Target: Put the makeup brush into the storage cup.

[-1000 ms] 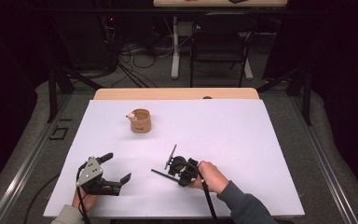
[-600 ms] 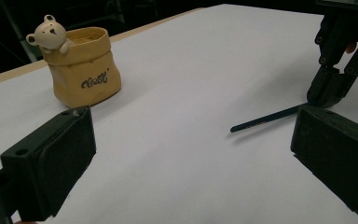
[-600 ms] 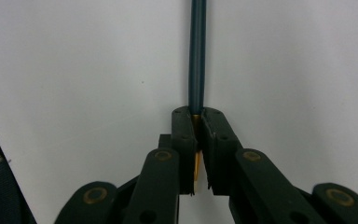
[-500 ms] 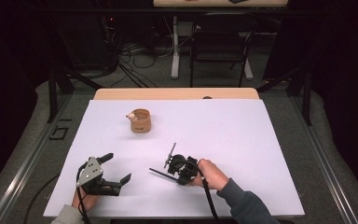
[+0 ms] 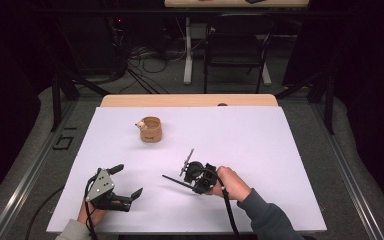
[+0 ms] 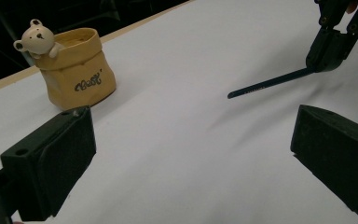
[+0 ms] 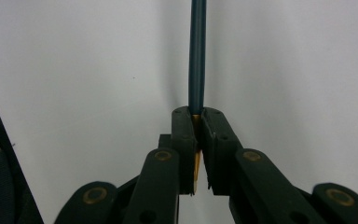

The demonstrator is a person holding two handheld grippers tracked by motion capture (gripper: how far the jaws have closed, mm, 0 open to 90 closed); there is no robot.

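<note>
Dark-blue slim pencil point(image 7: 197, 56) sits pinched in our right gripper point(image 5: 196, 176), well short of the yellow ceramic bear pot point(image 5: 150, 129). Our left gripper point(image 5: 118, 187) gapes empty. Gripped at its end, it could pivot loose.

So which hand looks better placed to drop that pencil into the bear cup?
Right, probably: its gripper is already shut on the pencil. The left gripper is open and no nearer the cup.

Dark script lettering on the yellow sack-shaped pot point(image 6: 78, 65), far left on the tabletop; too stylised to read surely.
</note>
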